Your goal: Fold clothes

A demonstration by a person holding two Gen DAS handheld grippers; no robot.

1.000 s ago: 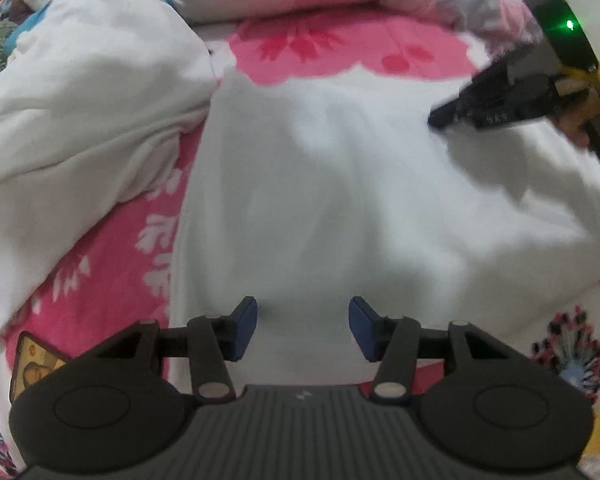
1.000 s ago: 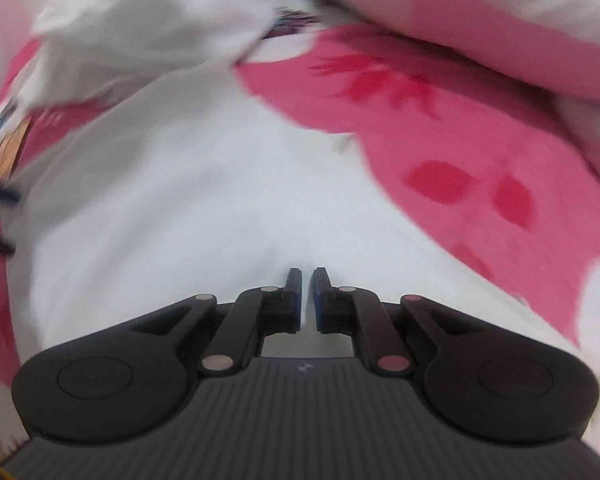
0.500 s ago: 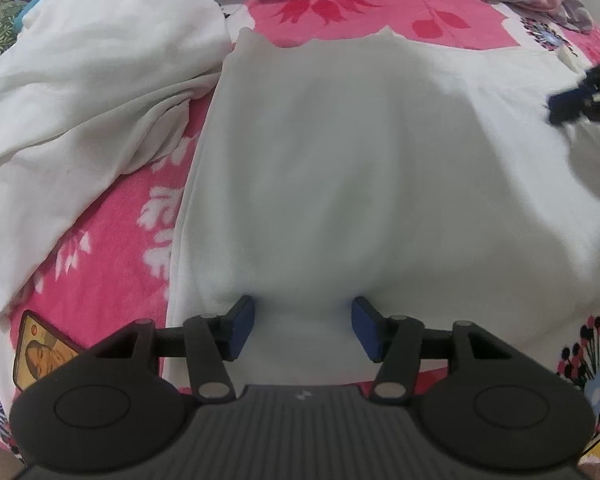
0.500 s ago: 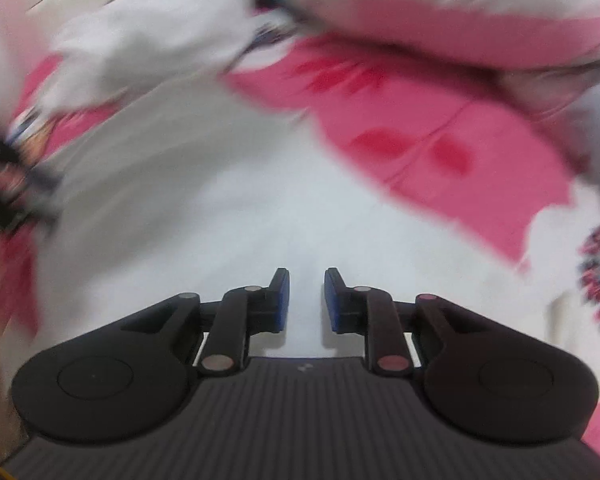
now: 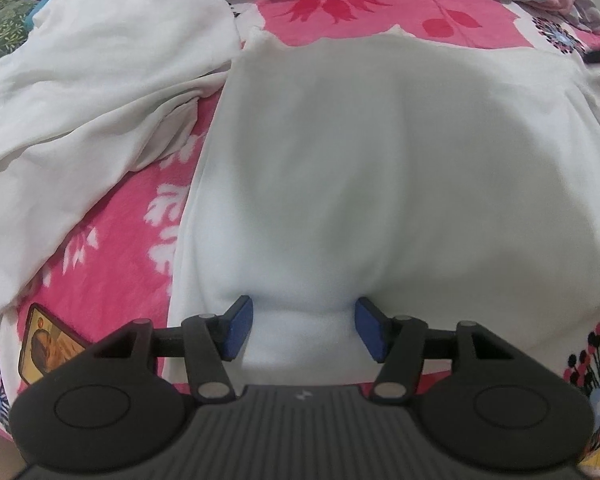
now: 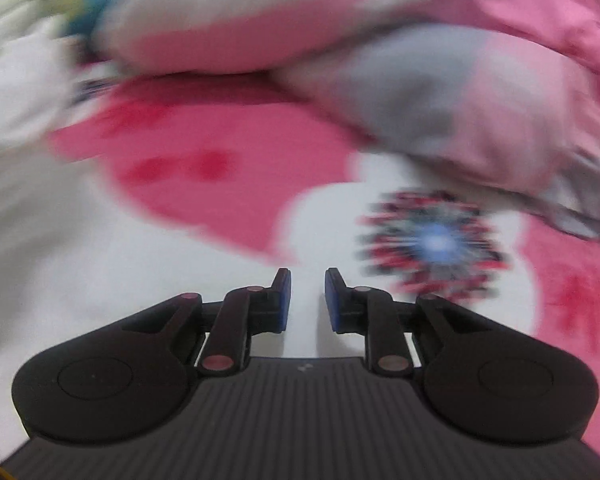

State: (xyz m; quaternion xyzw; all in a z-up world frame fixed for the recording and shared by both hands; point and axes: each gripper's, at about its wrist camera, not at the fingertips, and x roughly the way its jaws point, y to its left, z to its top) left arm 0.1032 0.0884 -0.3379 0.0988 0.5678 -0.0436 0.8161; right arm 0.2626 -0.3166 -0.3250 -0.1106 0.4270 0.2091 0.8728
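– Moved? R gripper (image 6: 307, 294) swung off toward the bed's right edge; its fingers went from nearly closed to a narrow gap, holding nothing.
– L gripper (image 5: 300, 330)?
– Fingers wide, at the near hem of the white garment (image 5: 380, 152), spread flat mid-bedsheet (image 5: 112, 216), smooth.

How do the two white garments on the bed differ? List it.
The flat white garment is spread smooth across the bedsheet; the crumpled white garment lies bunched in deep folds to its left. The flat one's near edge sits between the open left gripper fingers; nothing touches the crumpled one. The flat one looks squared off, while the crumpled one has no clear outline. Both are plain white and rest on the pink floral sheet.
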